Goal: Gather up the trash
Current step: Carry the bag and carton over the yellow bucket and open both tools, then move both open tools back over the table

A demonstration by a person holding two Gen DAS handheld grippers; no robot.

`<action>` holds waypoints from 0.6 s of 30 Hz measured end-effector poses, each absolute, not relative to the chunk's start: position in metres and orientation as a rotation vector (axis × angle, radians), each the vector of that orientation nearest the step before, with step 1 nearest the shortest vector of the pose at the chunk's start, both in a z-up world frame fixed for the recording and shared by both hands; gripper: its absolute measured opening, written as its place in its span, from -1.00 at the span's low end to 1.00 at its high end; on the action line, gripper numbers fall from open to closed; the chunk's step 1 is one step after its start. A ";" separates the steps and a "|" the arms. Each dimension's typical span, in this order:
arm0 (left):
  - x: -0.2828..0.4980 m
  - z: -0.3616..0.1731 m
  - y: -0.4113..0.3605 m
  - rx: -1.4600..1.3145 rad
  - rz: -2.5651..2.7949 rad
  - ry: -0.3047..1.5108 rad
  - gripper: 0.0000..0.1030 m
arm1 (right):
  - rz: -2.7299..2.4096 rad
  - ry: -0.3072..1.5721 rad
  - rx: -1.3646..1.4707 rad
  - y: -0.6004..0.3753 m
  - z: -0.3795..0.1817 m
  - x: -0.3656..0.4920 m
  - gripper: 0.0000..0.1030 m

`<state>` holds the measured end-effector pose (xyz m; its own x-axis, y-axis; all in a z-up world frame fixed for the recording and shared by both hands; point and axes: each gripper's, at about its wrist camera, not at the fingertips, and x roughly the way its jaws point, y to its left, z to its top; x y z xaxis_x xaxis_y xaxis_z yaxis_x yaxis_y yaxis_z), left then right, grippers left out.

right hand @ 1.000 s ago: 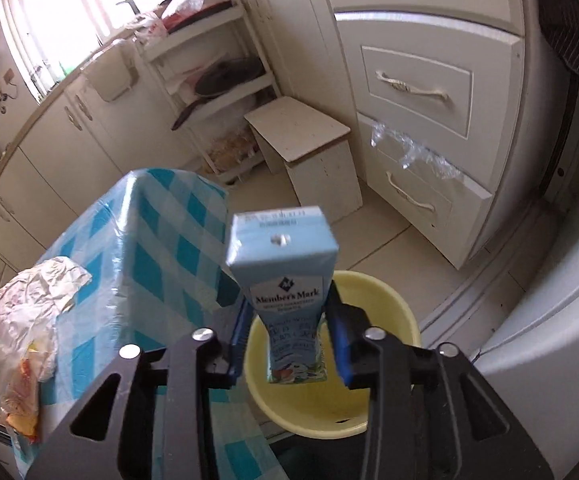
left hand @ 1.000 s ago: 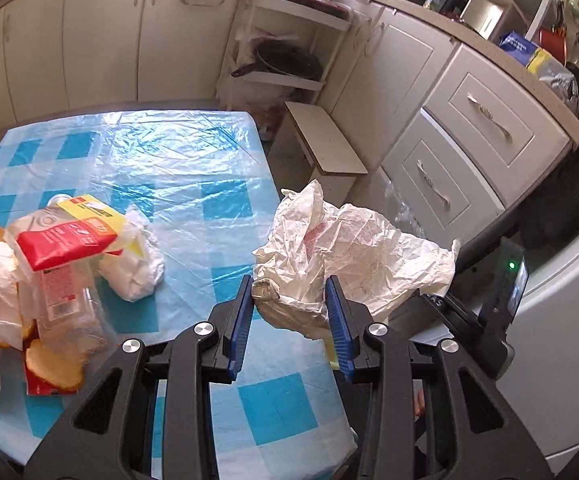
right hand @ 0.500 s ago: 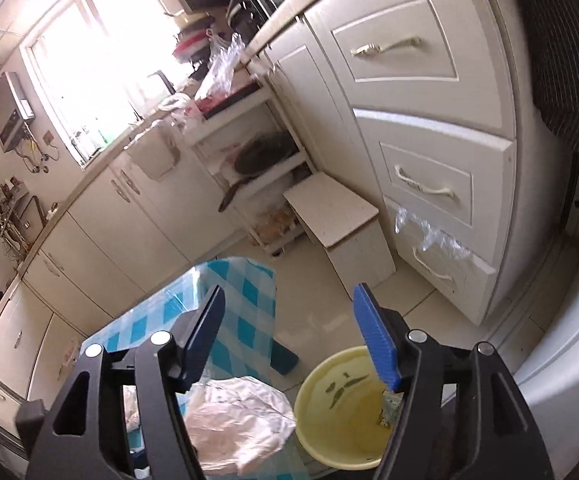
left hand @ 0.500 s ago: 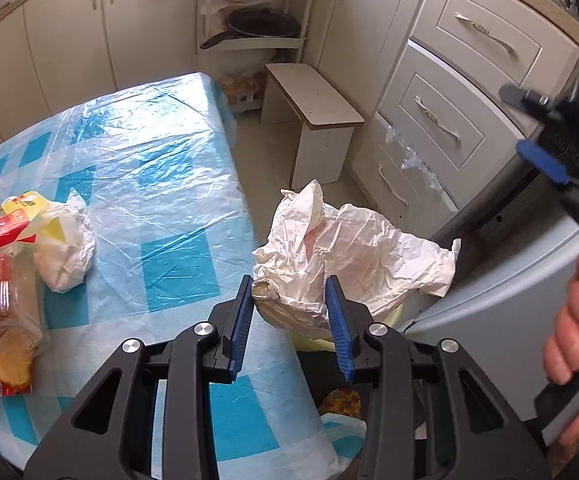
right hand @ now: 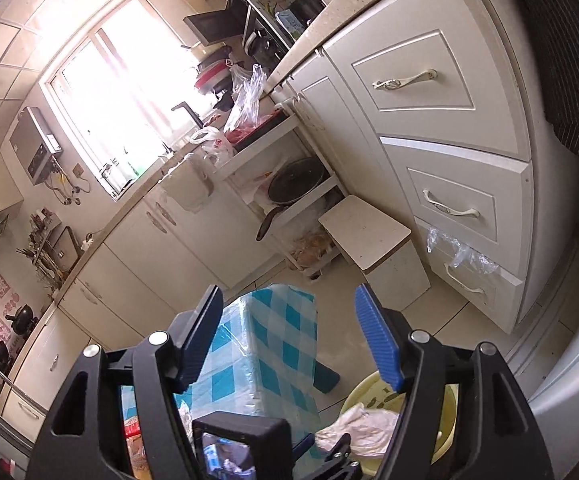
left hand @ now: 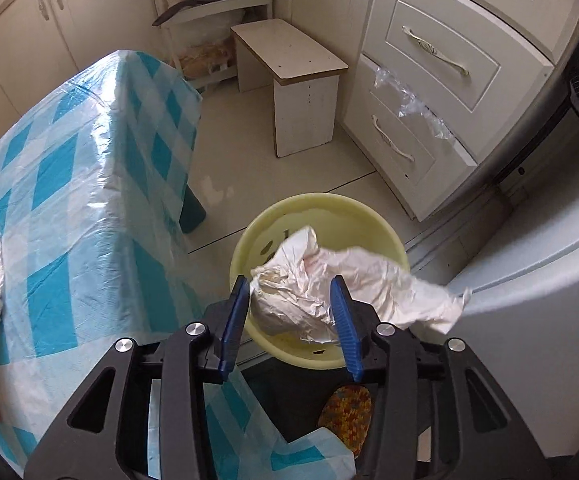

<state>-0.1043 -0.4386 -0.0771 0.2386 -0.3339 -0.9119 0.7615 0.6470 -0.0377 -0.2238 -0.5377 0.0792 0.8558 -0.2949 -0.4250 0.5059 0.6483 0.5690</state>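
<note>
The left claw [left hand: 291, 318], clamped on the wrapper [left hand: 321, 292], now hangs over the bin [left hand: 373, 216]; the right claw [right hand: 289, 342], carton dropped, gapes empty

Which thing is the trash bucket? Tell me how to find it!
Look at the table with the blue checked cloth. On the floor just past its corner, before the white drawers, sits the bucket. It is the only round, pale yellow thing, and crumpled white paper hangs over it.
</note>
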 end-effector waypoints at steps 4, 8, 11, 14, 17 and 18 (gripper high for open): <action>-0.105 -0.073 -0.446 0.458 -0.786 1.089 -0.02 | -0.454 0.304 0.741 -0.536 0.080 -0.221 0.29; -0.105 -0.059 -0.432 0.431 -0.788 1.072 0.09 | -0.444 0.303 0.741 -0.533 0.083 -0.218 0.29; -0.100 -0.043 -0.407 0.387 -0.785 1.055 0.16 | -0.437 0.298 0.730 -0.527 0.086 -0.215 0.30; -0.092 -0.025 -0.370 0.340 -0.769 1.029 0.26 | -0.427 0.303 0.720 -0.519 0.088 -0.209 0.31; -0.080 -0.006 -0.328 0.294 -0.738 1.007 0.30 | -0.413 0.321 0.702 -0.509 0.089 -0.199 0.31; -0.075 0.001 -0.310 0.274 -0.725 0.999 0.31 | -0.406 0.330 0.695 -0.504 0.089 -0.194 0.31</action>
<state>-0.0751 -0.3105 0.0014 0.3343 -0.4272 -0.8401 0.6664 0.7374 -0.1098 -0.1940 -0.5045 0.0891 0.8717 -0.2490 -0.4221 0.4641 0.6961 0.5478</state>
